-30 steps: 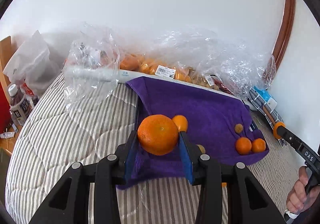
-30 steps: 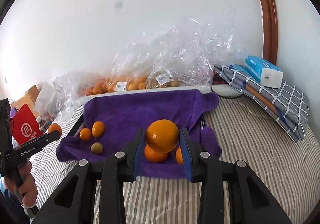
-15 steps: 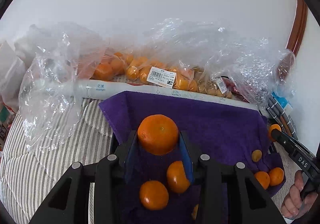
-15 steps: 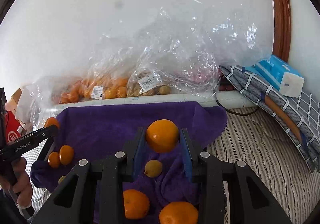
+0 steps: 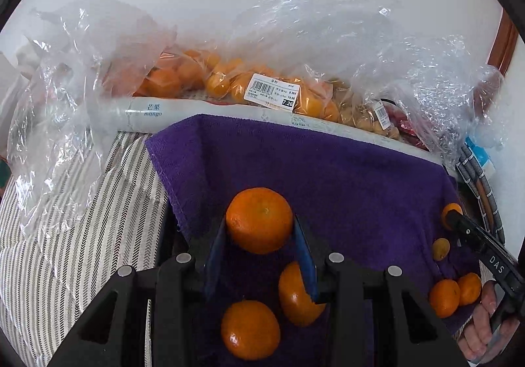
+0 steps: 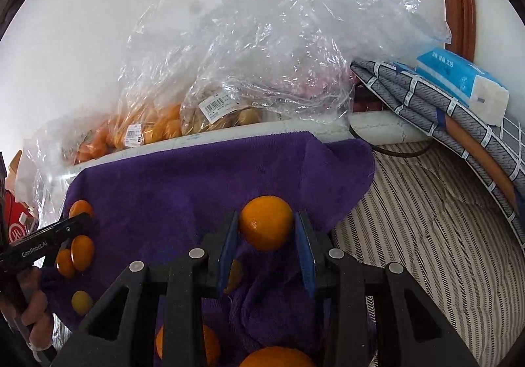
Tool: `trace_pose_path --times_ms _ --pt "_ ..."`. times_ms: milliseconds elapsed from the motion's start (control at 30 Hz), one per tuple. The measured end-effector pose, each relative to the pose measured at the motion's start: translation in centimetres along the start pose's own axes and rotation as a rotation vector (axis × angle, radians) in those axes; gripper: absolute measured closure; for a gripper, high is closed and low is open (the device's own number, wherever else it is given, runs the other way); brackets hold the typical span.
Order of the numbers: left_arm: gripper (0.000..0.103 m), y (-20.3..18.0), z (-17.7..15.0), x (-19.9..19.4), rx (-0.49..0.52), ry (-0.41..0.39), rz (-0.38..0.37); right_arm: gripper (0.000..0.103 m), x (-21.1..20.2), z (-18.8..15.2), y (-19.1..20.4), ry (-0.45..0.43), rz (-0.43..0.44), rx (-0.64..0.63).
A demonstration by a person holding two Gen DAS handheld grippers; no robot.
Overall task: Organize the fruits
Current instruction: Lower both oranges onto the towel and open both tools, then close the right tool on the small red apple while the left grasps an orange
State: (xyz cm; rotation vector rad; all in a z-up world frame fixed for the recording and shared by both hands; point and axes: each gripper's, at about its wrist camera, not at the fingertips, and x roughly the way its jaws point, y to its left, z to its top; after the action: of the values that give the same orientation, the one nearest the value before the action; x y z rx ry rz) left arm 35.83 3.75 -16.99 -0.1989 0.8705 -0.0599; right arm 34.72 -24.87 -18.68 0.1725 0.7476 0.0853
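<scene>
1. Both grippers have advanced toward the far wall since the earlier frames; the bags now loom larger and more loose fruit lies beneath the tools.
2. Left gripper (image 5: 260,242): blue pads clamped on a mandarin (image 5: 259,220), held above the purple towel (image 5: 328,176).
3. Right gripper (image 6: 265,244): pads clamped on an orange (image 6: 265,223), above the same towel's right half.
4. Loose fruit on towel: two mandarins near the left tool (image 5: 250,330); small pieces at the towel's edges (image 6: 82,252).
5. Containers: clear plastic bags (image 5: 229,81) along the far wall hold orange citrus; one further right (image 6: 223,114) holds paler, brownish fruit. Long white box marked "mango" (image 5: 147,111) lies in front; contents cannot be seen.
6. Risks: round fruit set on the sloping, rumpled towel may roll off onto the striped bedding (image 6: 426,219); lowering blind could press fruit lying underneath; thin bag film may snag on a finger.
</scene>
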Motion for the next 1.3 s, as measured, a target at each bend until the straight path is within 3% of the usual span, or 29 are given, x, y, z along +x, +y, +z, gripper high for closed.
trace_pose_path --times_ms 200,333,467,700,867,967,1133,1300 --pt "0.065 -0.1 0.2 -0.1 0.007 -0.004 -0.001 0.068 0.1 -0.2 0.0 0.007 0.009 0.005" --pt "0.061 0.1 0.3 -0.6 -0.007 -0.023 -0.012 0.051 -1.1 -0.3 0.3 -0.049 -0.01 -0.006" --pt "0.061 -0.4 0.1 -2.1 0.015 -0.053 0.015 0.05 -3.0 -0.4 0.6 -0.094 -0.025 0.0" --pt "0.046 -1.3 -0.7 -7.5 0.048 -0.163 0.061 0.05 -7.8 -0.4 3.0 -0.166 -0.054 -0.035" --pt "0.046 -0.8 -3.1 -10.0 0.079 -0.111 0.058 0.051 -11.4 -3.0 5.4 -0.135 -0.007 -0.077" --pt "0.046 0.4 -5.0 -11.6 0.067 -0.099 0.058 0.056 -12.7 -5.6 6.7 -0.107 0.009 -0.117" --pt "0.046 2.9 -8.2 -12.9 0.006 -0.066 0.044 0.071 -12.2 -9.9 8.8 -0.03 0.047 -0.195" --pt "0.046 4.1 -10.6 -11.9 0.017 -0.009 0.051 0.076 -10.1 -11.8 9.9 0.061 0.09 -0.189"
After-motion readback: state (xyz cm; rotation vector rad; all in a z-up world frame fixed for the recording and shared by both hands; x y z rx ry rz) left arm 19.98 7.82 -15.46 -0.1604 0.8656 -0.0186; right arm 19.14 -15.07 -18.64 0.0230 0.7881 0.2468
